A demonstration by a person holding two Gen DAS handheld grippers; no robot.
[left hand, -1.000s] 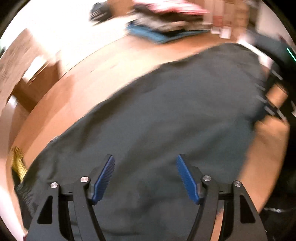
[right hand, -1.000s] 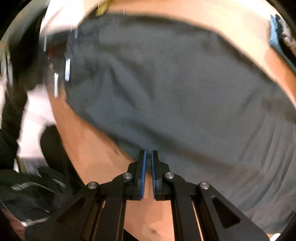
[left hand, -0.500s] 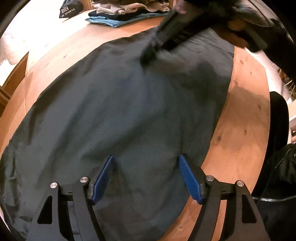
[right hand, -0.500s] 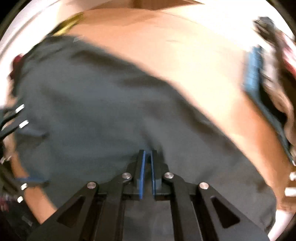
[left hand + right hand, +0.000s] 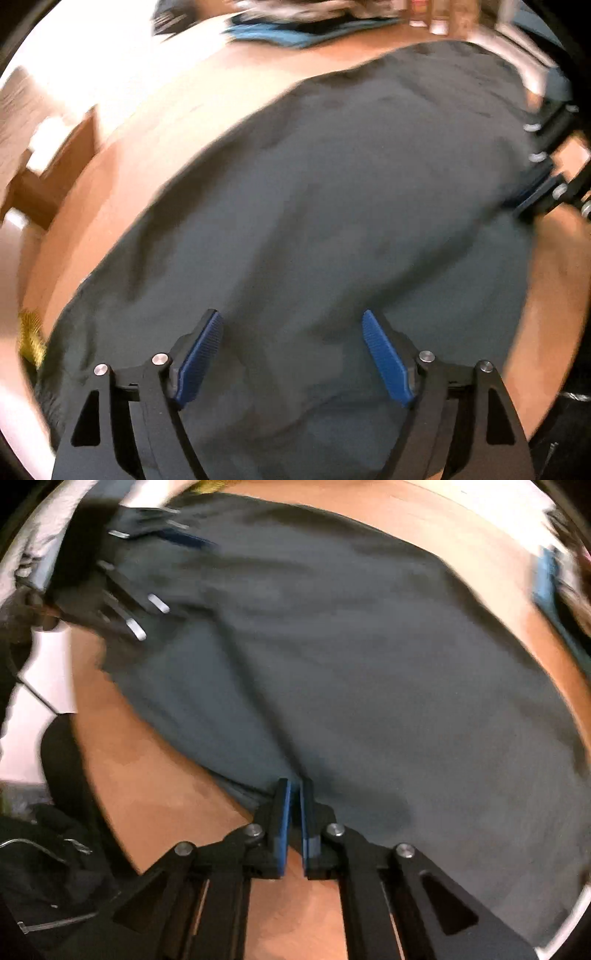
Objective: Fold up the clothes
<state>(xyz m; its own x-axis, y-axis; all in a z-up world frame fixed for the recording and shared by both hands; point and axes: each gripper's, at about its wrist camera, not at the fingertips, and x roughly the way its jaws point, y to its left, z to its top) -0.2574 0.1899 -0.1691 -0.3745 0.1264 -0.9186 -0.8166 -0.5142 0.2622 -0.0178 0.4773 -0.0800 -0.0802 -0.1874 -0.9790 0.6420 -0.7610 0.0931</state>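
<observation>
A dark grey garment (image 5: pixel 332 221) (image 5: pixel 351 664) lies spread flat over most of the round wooden table (image 5: pixel 546 332) (image 5: pixel 147 794). My left gripper (image 5: pixel 291 315) hovers over it near one end, its jaws wide open with nothing pressed between the blue pads. The right wrist view shows the left gripper (image 5: pixel 173 576) at the upper left. My right gripper (image 5: pixel 295 782) is shut at the garment's near hem, and a crease runs up from its tips. In the left wrist view the right gripper (image 5: pixel 543 184) sits at the cloth's right edge. Both views are blurred.
A pile of folded clothes (image 5: pixel 295 22) (image 5: pixel 554 587) with a blue piece lowest lies at the table's far side. Something yellow (image 5: pixel 31 336) shows past the garment's left end. A wooden piece of furniture (image 5: pixel 55 166) stands off the table. The person's dark clothing (image 5: pixel 44 849) is close by.
My right gripper came down from over the middle of the garment to its near hem and stays shut. The left gripper shifted over the cloth, and its jaws stand slightly wider.
</observation>
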